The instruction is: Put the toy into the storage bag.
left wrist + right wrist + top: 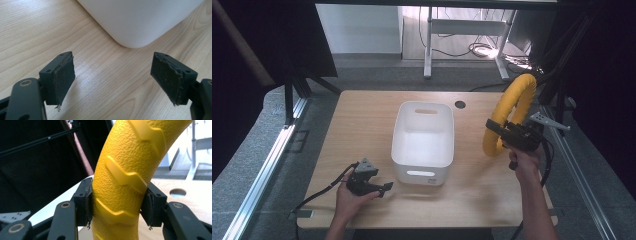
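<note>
Right gripper view: right tool (120,207) clamps yellow ring (125,177) between its pads; left tool (115,80) gapes empty.

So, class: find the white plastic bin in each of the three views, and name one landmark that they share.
High view: the white bin stands mid-table, between the two hands.
Left gripper view: its rounded lower corner fills the top, beyond the open jaws.
Right gripper view: a pale sliver of it sits left of the clamped yellow ring.
Shared landmark: the wooden tabletop.
</note>
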`<state>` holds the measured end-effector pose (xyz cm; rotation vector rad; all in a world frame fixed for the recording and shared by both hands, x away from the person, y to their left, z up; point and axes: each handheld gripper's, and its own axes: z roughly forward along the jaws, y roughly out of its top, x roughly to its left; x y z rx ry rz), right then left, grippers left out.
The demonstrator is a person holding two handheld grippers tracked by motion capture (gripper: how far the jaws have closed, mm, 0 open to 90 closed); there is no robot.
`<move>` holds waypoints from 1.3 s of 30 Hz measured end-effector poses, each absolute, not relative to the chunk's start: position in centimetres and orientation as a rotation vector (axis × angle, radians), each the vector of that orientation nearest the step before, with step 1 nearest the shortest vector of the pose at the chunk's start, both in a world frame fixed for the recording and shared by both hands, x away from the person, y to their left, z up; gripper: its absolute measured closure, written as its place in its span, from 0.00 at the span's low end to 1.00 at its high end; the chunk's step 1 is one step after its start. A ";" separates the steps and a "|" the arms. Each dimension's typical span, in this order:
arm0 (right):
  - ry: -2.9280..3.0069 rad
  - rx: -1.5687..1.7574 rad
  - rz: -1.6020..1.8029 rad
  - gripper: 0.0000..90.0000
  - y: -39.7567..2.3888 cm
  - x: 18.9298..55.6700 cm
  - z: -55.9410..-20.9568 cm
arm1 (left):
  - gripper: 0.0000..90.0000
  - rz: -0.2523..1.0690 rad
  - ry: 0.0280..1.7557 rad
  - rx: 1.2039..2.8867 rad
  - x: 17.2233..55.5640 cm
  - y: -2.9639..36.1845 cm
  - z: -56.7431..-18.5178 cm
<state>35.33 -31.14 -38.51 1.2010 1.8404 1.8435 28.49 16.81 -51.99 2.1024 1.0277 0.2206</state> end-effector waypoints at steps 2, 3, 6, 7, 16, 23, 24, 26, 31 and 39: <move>1.803 1.174 1.841 0.55 -30.4 35.3 -38.4 | 0.22 0.220 1.027 2.104 28.5 16.8 -52.0; 1.803 1.174 1.841 0.55 -30.4 35.3 -38.4 | 0.22 0.220 1.027 2.104 28.5 16.8 -52.0; 1.771 1.149 1.839 0.55 -29.6 35.2 -38.2 | 0.22 0.219 1.024 2.108 28.5 16.8 -52.0; 1.760 1.138 1.836 0.55 -29.2 35.2 -38.2 | 0.22 0.219 1.024 2.108 28.5 16.8 -52.0; 1.714 1.081 1.826 0.55 -27.4 35.2 -37.5 | 0.22 0.222 1.024 2.108 28.5 16.9 -51.9; 1.680 1.049 1.855 0.55 -26.8 35.0 -36.6 | 0.22 0.224 1.023 2.105 28.5 16.9 -51.9; 1.677 1.049 1.858 0.55 -26.7 35.0 -36.5 | 0.22 0.223 1.023 2.105 28.5 16.9 -51.9; 1.668 1.039 1.866 0.55 -26.5 34.9 -36.1 | 0.22 0.224 1.026 2.105 28.5 16.9 -51.9; 1.644 1.002 1.873 0.55 -26.0 34.5 -35.1 | 0.22 0.222 1.026 2.107 28.5 16.9 -51.9; 1.641 0.969 1.892 0.55 -25.2 34.4 -34.2 | 0.22 0.221 1.026 2.109 28.5 16.9 -52.0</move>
